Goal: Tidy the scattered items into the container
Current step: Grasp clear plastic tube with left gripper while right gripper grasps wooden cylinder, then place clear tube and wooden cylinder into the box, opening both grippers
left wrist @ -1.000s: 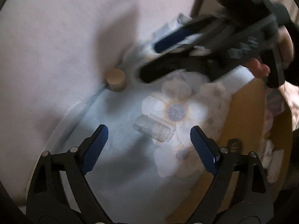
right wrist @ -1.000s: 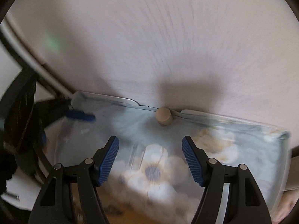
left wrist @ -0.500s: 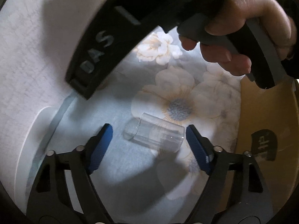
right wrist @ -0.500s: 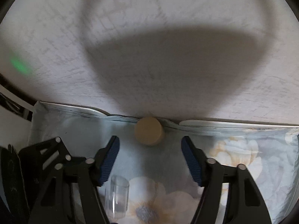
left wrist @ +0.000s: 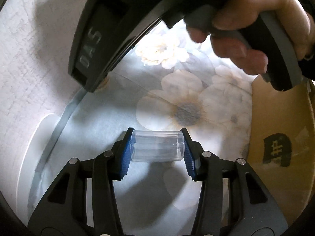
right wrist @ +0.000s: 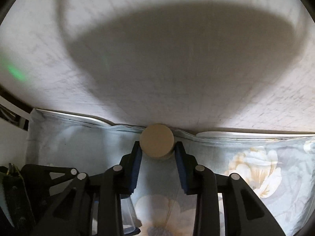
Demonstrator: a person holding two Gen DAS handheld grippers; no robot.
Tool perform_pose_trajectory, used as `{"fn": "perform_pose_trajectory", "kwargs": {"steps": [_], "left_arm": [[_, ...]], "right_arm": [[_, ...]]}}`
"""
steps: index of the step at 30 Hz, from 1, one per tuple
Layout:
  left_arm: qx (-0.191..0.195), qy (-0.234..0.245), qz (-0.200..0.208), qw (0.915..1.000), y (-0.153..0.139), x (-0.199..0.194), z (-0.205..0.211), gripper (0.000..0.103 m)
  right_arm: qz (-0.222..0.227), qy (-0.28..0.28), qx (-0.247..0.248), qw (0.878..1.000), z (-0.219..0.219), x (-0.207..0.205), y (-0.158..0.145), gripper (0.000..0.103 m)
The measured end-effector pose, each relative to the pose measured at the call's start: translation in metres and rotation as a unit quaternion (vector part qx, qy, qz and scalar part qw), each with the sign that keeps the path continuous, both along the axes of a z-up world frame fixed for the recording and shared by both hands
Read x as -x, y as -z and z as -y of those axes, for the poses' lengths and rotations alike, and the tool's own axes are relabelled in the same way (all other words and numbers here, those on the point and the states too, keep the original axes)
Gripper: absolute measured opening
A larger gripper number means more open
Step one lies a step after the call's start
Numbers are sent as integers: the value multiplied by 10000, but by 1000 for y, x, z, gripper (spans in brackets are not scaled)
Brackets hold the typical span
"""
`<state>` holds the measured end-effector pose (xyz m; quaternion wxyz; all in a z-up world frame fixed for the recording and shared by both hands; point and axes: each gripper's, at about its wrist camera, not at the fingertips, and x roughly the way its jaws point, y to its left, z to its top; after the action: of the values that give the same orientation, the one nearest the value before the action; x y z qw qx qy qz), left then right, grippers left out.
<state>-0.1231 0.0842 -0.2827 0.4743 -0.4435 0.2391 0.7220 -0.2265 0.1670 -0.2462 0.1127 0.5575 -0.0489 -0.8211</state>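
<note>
both tongs closed in, one vial (left wrist: 157, 145), one cork (right wrist: 157, 144)

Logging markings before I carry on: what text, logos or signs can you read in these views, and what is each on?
"DAS": pale letters on the black body of the right hand-held gripper, left wrist view.
Black printed mark on the cardboard box: not readable.
Right wrist view: none.

A tube (left wrist: 157, 145) lies on the cloth (left wrist: 102, 122); a disc (right wrist: 157, 142) sits at its far edge (against the wall (right wrist: 157, 39)); a box (left wrist: 279, 122) stands right.
</note>
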Motion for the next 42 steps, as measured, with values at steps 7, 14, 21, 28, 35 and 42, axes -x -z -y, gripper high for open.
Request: {"fn": "perform_pose_trajectory", "kwargs": {"steps": [7,14,21,28,35,42], "left_arm": [[-44,-263,-106,9996,-47,-10,8,42],[-79,-824,-400,9958,-117,-27,7,42],[-164,-1535,-592,9862,-176,-55,26,42],[-126,-2090,-473,9767,-203,-112,33,42],[-98,-2737,-330,9612,-196,-159,40,42],[-190,-3296,-32,9439,-174,-193,40,42]], "right_arm": [[-151,5,123,9998,-9,-19,-34,31],[-427,-52,248,9988,-26,-50,-89,31],[-747,-401,303,9959,-46,-98,-155,30],[-975,-922,302,9905,-36,-169,-191,30],[-946,-1295,270,9867,-58,-228,-197,30],[-633,-1442,203,9873,-58,-275,-170,30]]}}
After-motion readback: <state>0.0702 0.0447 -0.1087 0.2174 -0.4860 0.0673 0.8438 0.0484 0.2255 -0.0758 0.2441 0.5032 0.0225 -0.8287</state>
